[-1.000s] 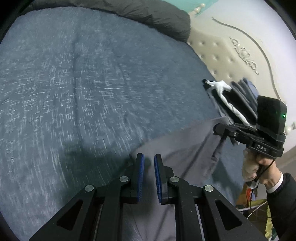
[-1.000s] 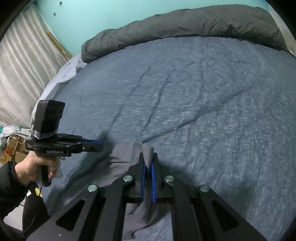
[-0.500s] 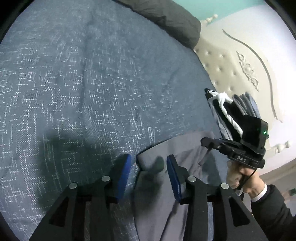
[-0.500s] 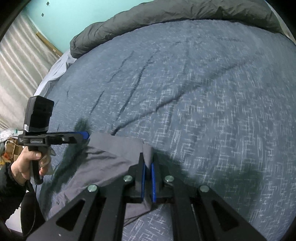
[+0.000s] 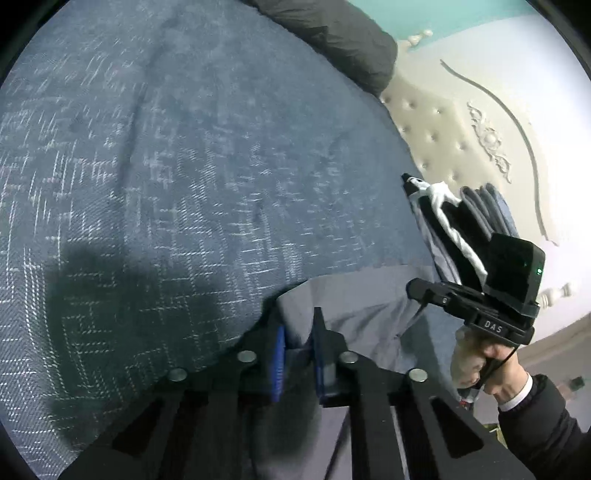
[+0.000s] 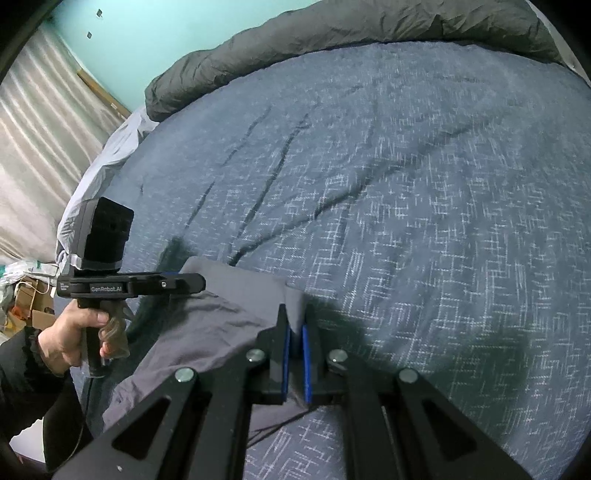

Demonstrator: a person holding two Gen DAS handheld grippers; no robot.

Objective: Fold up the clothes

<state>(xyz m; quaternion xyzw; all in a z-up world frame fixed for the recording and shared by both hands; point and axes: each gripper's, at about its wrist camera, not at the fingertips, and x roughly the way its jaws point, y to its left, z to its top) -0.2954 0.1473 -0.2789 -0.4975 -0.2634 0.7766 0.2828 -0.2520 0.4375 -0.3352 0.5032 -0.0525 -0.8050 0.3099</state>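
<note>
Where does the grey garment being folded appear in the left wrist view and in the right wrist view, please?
Left wrist view: the grey garment lies low and right of centre, its corner pinched by the left gripper.
Right wrist view: the grey garment lies low and left of centre, its corner pinched by the right gripper.
Shared landmark: the dark grey duvet rolled along the far edge of the blue bedspread.

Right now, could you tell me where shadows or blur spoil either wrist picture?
Left wrist view: a dark shadow on the blue bedspread at lower left; the grey garment reads clearly. Right wrist view: a shadow lies right of the fingers; fisheye bends the dark duvet.
</note>
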